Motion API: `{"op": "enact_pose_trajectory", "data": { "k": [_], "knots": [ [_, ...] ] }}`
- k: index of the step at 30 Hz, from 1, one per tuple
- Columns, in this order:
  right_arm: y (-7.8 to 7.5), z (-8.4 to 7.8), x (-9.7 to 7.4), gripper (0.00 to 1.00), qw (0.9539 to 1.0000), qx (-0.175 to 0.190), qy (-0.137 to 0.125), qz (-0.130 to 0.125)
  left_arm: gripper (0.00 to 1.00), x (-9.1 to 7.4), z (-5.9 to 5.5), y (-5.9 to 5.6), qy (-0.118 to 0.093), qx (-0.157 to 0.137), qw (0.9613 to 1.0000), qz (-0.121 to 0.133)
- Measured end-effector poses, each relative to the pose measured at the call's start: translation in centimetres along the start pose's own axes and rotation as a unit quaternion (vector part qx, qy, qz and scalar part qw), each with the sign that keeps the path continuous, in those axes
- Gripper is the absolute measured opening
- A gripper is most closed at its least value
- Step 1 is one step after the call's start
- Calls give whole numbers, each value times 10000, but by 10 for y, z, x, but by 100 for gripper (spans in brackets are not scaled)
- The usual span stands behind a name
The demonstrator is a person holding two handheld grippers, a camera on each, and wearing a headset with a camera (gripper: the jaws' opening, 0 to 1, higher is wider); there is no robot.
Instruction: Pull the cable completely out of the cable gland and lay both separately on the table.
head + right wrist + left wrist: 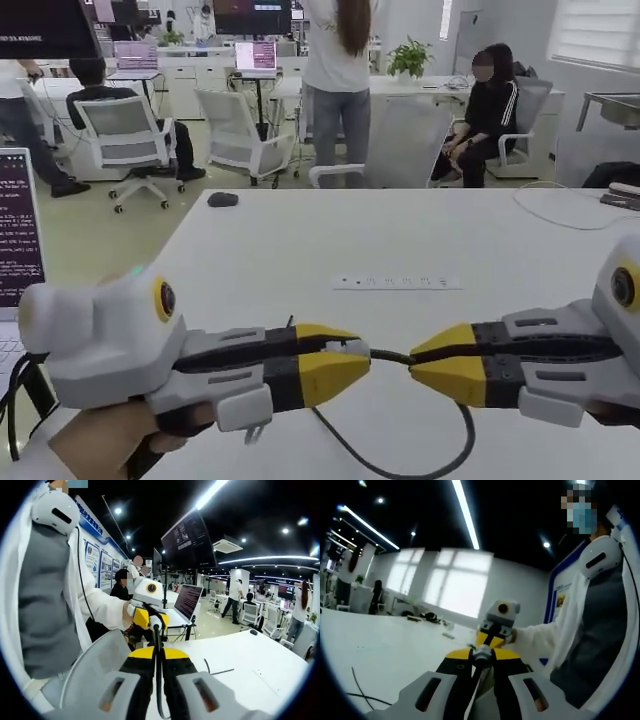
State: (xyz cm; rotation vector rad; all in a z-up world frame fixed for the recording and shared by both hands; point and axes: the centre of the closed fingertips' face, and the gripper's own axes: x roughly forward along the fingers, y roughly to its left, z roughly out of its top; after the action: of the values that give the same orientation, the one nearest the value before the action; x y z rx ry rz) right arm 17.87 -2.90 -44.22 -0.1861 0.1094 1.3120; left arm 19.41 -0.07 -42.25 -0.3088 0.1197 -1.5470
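1. The left gripper was held level above the near part of the table. Its jaws were clenched on the cable gland. In the left gripper view the round grey gland sat pinched between the yellow tips. This grip probably served as the anchor, keeping the gland fixed while the other side pulled.
2. The cable came out of the gland toward the right and bridged the short gap between the two grippers, off the table. The rest of it drooped in a loop below them, and whether that loop touched the table could not be told. The cable was still threaded through the gland, so the pull looked unfinished.
3. The right gripper faced the left one almost tip to tip, with its jaws squeezed on the cable just beside the gland. In the right gripper view the dark cable ran up between the yellow jaws. Gripping so near the gland likely kept the pull straight along the gland's opening.
4. Neither part had yet been laid on the table.
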Motion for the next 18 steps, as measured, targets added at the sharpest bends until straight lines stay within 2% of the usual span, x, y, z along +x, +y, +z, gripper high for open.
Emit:
{"op": "enact_pose_trajectory", "data": {
  "k": [4,7,9,13,18],
  "knots": [
    [-5,-24,-5,2,9991,-48,411,-87,16,-8,-6,5,-14,85,9998,190],
    [-9,-38,-12,2,9983,30,563,-161,16,-14,-8,8,-40,37,9995,297],
    [-12,-49,-17,2,9968,24,753,-249,16,-17,-9,10,-32,-7,9993,368],
    [-18,-64,-26,2,9957,149,847,-337,16,-22,-8,12,-120,-116,9988,450],
    [-18,-80,-32,2,9933,211,1047,-441,16,-22,-9,12,-102,-176,9985,505]
  ]
}}
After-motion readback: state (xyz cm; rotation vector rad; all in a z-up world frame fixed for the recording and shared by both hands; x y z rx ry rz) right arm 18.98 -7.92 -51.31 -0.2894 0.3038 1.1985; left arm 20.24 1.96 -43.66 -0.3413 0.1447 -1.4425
